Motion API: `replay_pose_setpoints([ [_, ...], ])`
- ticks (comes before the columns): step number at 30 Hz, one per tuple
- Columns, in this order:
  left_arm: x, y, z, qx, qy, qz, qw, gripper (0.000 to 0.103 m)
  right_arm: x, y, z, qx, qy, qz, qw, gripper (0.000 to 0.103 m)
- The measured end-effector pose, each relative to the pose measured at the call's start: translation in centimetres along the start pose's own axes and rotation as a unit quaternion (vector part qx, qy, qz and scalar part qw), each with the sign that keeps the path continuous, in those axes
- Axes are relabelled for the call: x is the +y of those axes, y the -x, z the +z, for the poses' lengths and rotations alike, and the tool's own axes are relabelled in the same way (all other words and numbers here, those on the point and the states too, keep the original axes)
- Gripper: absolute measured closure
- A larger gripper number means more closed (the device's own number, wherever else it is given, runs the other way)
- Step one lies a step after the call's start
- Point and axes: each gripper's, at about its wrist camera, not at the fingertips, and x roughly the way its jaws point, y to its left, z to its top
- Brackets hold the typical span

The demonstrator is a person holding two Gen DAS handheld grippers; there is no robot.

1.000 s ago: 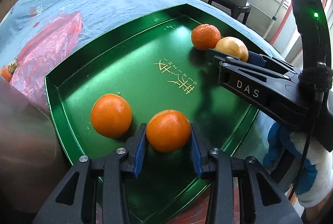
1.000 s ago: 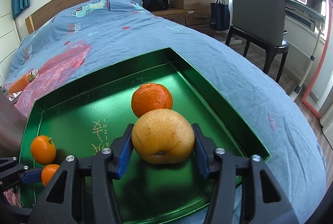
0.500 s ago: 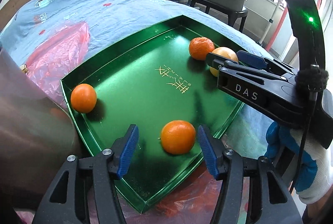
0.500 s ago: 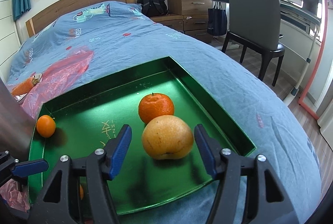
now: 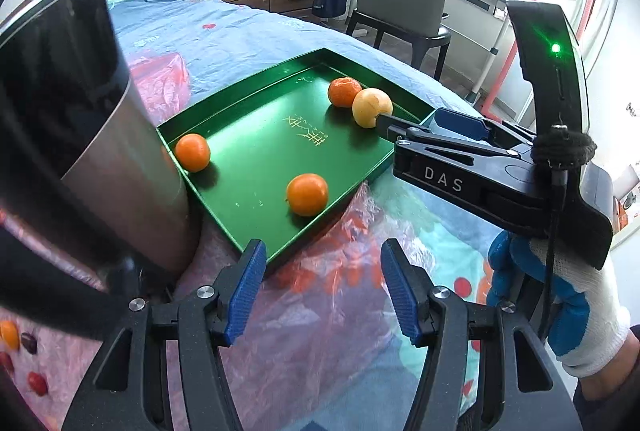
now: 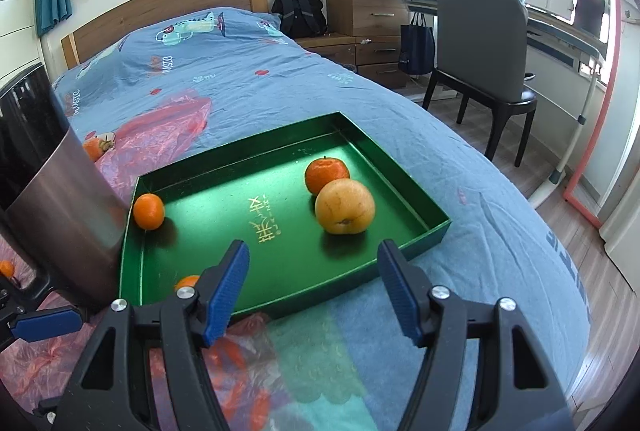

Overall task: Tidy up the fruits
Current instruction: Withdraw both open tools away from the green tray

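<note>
Left wrist: "DAS" on right tool (image 5: pixel 404 127), gold characters on green tray (image 5: pixel 256 147), on the bed. Three oranges (image 5: pixel 307 194), one yellow fruit (image 5: pixel 372 107) at 1 o'clock. Left tool (image 5: pixel 322 287) open, empty; right opening, empty.

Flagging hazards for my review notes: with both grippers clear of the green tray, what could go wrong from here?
1. The green metal tray sits on a soft blue bedspread, so the small orange mandarin near its front edge could roll.
2. The tall steel cylinder stands against the tray; a reaching left gripper might knock it.
</note>
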Motion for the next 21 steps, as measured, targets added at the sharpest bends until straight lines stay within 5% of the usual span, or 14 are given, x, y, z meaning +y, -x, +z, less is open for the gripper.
replay_pose_setpoints([
  [21, 4.1, 11.0, -9.9, -0.032, 0.057, 0.084, 0.9943, 0.044, 6.9, 11.8, -5.9, -0.009, 0.014, 0.064, 0.998, 0.000],
])
